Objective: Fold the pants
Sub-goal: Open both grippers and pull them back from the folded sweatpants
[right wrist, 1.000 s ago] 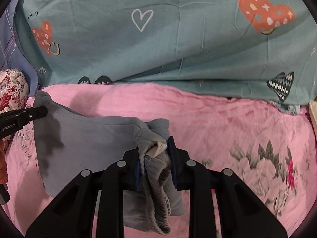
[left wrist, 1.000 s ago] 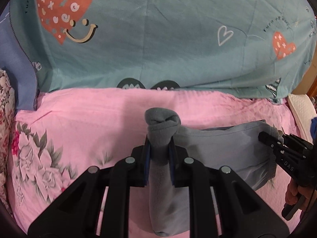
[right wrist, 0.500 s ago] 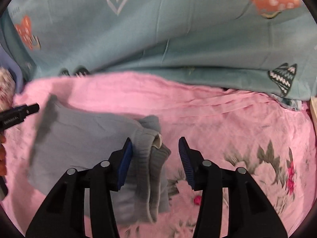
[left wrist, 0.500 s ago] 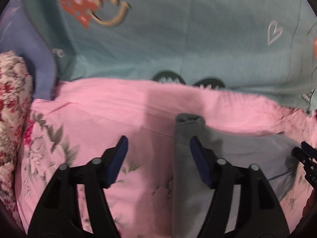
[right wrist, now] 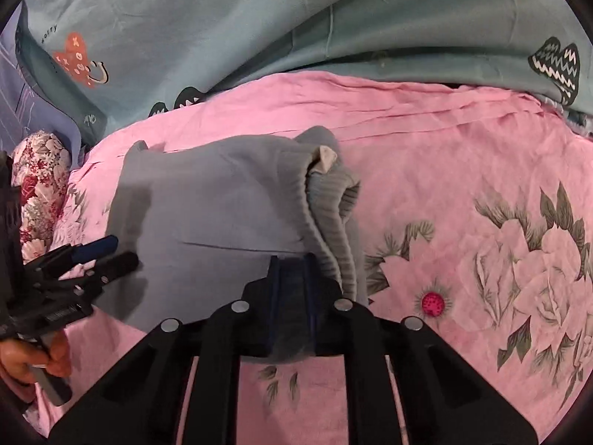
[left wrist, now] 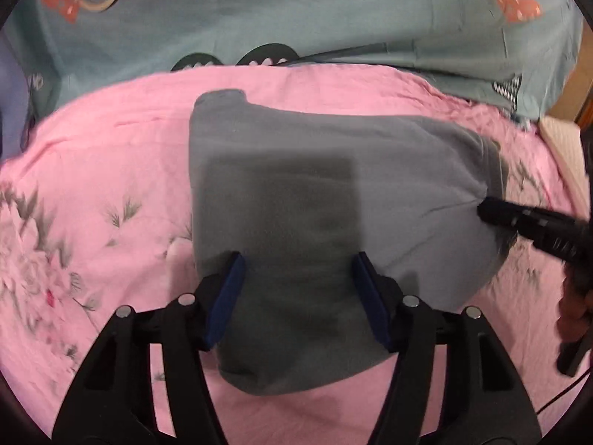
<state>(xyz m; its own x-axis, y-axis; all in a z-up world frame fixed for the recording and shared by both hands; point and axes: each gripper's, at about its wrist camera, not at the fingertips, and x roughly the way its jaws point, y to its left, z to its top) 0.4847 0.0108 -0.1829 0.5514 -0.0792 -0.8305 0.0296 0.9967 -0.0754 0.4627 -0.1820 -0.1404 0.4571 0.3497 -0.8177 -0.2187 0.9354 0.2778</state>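
The pants [left wrist: 333,193], grey and already folded into a broad, thick bundle, are laid on the pink flowered bed sheet [left wrist: 111,170], well in front of the teal quilt [left wrist: 296,11] that is heaped along the far side of the bed. The ribbed waistband [right wrist: 326,200] is turned toward the right edge of the pants, and a pale label is seen at its top.

The left tool [left wrist: 296,296] is held over the near edge of the pants. Its blue pads [left wrist: 226,296] are set apart on either side of a wide band of the grey cloth, and its jaws are closing; the cloth is between them, but no pressing by the pads is seen yet. A dark shadow is cast on the pants just ahead of this tool.

The right tool [right wrist: 291,296] is placed at the near edge of the pants, just beside the waistband. Its jaws are drawn nearly together and are closing, and a fold of grey cloth is pinched between the pads. In the left wrist view its black tip is seen at the right edge of the pants, where the cloth is puckered.

A red flowered pillow [right wrist: 40,185] is seen well left of the pants. A hand [right wrist: 26,363] is seen on the left tool's handle.
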